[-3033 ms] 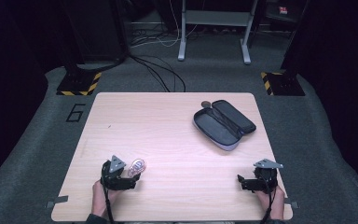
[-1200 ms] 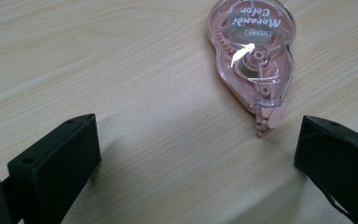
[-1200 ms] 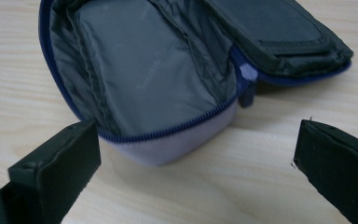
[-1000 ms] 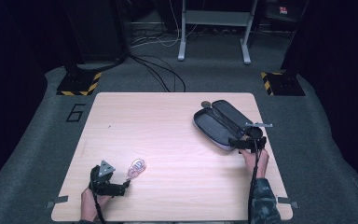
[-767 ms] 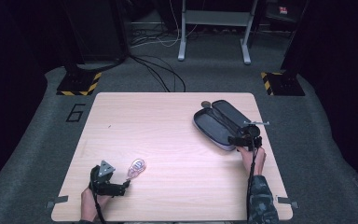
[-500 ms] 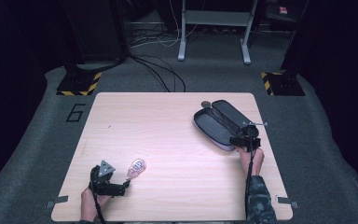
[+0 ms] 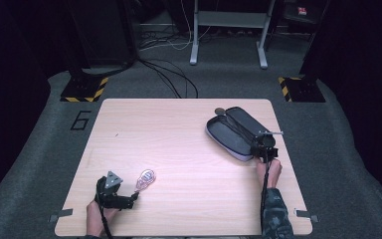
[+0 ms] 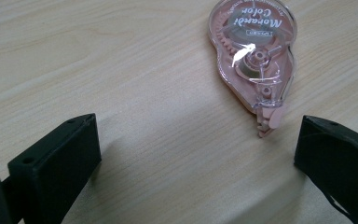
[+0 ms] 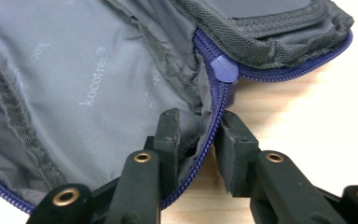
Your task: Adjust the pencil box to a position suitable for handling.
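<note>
A dark grey pencil case [image 7: 231,130] with a blue zipper lies open at the table's right rear. My right gripper [image 7: 259,145] sits at its near end. In the right gripper view the jaws [image 9: 198,119] have just been closing and now pinch the case's zippered rim [image 9: 204,140], one jaw inside on the lining [image 9: 98,84], one outside. A blue zipper pull [image 9: 224,69] lies just beyond. My left gripper [image 7: 132,196] rests open at the front left. A pink correction tape dispenser [image 7: 145,179] lies just ahead of its wide jaws [image 8: 196,135], its tip [image 8: 269,122] near one jaw.
The light wooden table [image 7: 179,144] stands on grey carpet marked with a 6 [image 7: 81,120]. Black stands with yellow-black striped bases [image 7: 84,88] [image 7: 298,87], cables [image 7: 169,74] and a white frame [image 7: 229,30] stand behind the table.
The right hand came from the front edge up to the case, then edged onto its near rim while the jaws narrowed on it. The left gripper drew back a little from the tape, then stayed.
</note>
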Motion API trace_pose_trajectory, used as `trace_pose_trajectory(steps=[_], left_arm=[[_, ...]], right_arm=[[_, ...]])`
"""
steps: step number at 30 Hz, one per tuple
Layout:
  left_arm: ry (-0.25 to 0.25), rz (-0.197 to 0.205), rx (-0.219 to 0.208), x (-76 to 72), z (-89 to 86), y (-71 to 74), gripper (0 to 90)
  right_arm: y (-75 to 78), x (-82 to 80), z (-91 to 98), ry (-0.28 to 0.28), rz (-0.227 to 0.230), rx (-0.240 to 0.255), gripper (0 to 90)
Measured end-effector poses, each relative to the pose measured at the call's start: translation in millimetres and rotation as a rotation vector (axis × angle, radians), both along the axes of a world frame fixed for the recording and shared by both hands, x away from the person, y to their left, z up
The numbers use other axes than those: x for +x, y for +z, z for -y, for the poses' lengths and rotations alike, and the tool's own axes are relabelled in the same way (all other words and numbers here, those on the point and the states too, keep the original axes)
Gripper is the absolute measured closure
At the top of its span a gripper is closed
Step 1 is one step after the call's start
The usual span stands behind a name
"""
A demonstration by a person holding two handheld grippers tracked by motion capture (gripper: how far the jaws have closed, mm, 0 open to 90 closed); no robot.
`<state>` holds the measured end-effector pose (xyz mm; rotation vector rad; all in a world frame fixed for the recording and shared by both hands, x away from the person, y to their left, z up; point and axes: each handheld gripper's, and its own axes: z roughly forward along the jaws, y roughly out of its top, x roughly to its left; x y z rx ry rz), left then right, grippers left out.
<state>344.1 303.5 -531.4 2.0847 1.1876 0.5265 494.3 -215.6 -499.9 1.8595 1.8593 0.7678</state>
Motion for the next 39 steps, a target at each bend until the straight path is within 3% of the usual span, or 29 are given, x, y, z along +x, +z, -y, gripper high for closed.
trace_pose_trajectory(steps=[18,39], left_arm=[[0.000,0.000,0.000,0.0,0.0,0.0,0.3],[0.000,0.000,0.000,0.0,0.0,0.0,0.3]], right_arm=[[-0.3,0.5,-11.8,0.072,0.020,0.012,75.4],[0.3,-2.4,-47.7,0.202,0.016,0.032,76.4]])
